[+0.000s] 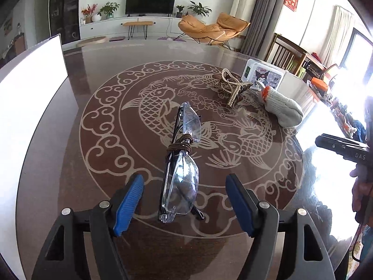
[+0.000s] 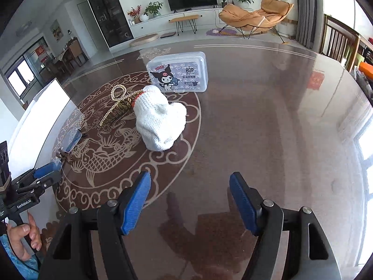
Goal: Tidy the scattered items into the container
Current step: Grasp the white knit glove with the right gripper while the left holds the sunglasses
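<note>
At lower centre of the left wrist view, safety glasses (image 1: 180,175) lie between the left gripper (image 1: 185,204)'s parted, untouching pads, unpacked; right gripper (image 2: 190,204) open, empty, apparently for the glove (image 2: 160,121).

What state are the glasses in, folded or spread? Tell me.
Folded. The glasses lie on the table with their arms tucked behind the lenses and a brown cord wound around the middle, between the open left tongs, untouched.
</note>
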